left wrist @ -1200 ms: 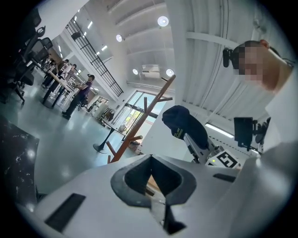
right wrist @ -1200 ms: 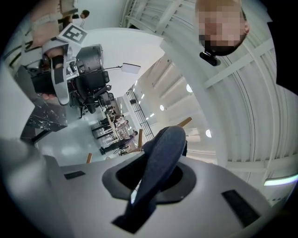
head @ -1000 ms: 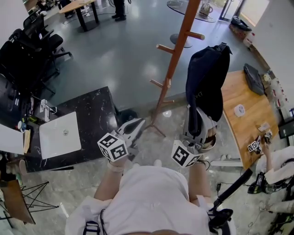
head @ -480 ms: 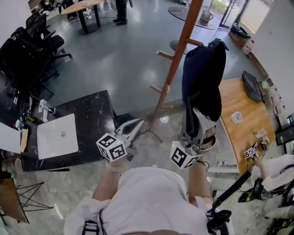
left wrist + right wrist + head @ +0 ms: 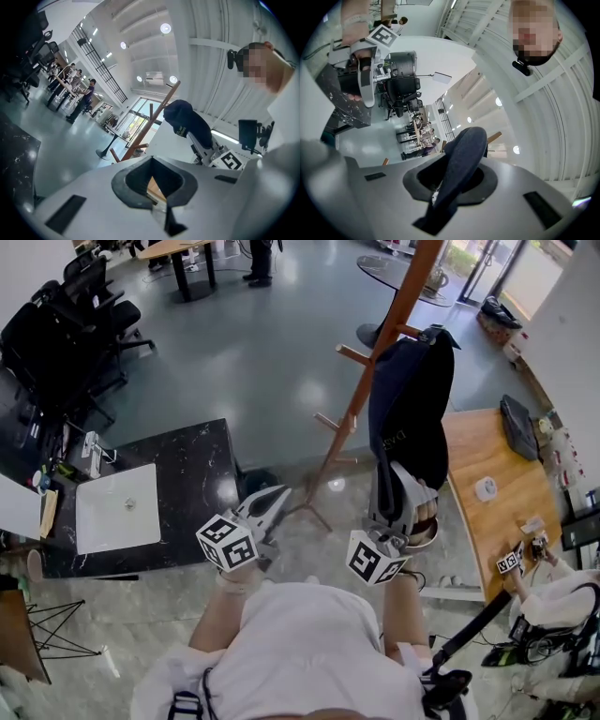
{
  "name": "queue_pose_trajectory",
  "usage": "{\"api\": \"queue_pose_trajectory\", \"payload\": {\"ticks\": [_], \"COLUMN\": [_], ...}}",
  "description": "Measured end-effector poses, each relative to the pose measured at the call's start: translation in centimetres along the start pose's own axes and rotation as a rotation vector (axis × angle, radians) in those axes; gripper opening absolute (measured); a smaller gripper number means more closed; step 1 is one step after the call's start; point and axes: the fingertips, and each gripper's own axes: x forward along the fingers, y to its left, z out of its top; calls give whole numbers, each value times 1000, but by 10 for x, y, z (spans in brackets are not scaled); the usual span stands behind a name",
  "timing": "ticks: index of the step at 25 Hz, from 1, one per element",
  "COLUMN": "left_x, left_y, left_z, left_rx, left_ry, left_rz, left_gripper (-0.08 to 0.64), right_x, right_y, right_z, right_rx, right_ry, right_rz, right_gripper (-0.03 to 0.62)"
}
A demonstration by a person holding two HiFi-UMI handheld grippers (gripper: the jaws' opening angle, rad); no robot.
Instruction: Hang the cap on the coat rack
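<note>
Cap [image 5: 410,409]: dark blue, held up high, sticking up out of the right hand-held gripper [image 5: 390,474]
Where the cap is: just beside the coat rack [image 5: 386,338], with its top end right by a peg [image 5: 410,331]; I cannot tell if it sits on the peg yet
Right hand-held gripper: pressed tight, pinching the bottom edge of the cap
Left hand-held gripper [image 5: 278,496]: pressed together with nothing in it, held low and well apart from the cap
Coat rack: a tall brown wood pole on the floor, with short pegs that stick out and up
Step now: I think it is getting the cap over a peg
How to do it well: bring the open inside of the cap over the tip of the peg, then go down slowly so the peg goes in; pinch tight until the peg carries the cap, and only then let go; do not bump the pole, as it looks thin and might wobble
Caps: one
Coat racks: one
Pegs I can see well: three, one by the cap and two bare ones on the other side of the pole
Hand-held grippers: two
Benches close by: two, a black bench [image 5: 202,465] and a wood bench [image 5: 478,451]
</note>
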Motion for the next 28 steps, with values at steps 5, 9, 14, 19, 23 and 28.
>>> {"api": "queue_pose_trajectory", "payload": {"ticks": [5, 9, 14, 19, 23, 28], "left_x": [-8, -17, -29, -43, -53, -69], "left_y": [4, 10, 14, 17, 19, 28], "left_z": [2, 3, 3, 2, 2, 1], "left_rx": [-6, -9, -8, -6, -6, -1], "left_ry": [-9, -17, -25, -32, -42, -45], "left_rz": [35, 68, 112, 157, 197, 257], "left_gripper": [8, 8, 8, 8, 8, 8], "right_x": [6, 10, 15, 17, 20, 31], "right_y": [5, 16, 28, 48, 69, 99], "right_z": [0, 0, 0, 2, -1, -7], "right_rx": [22, 46, 78, 118, 159, 215], "right_ry": [-5, -9, -13, -15, -10, 11], "right_rz": [21, 43, 57, 104, 159, 225], "right_gripper": [78, 78, 80, 80, 81, 150]}}
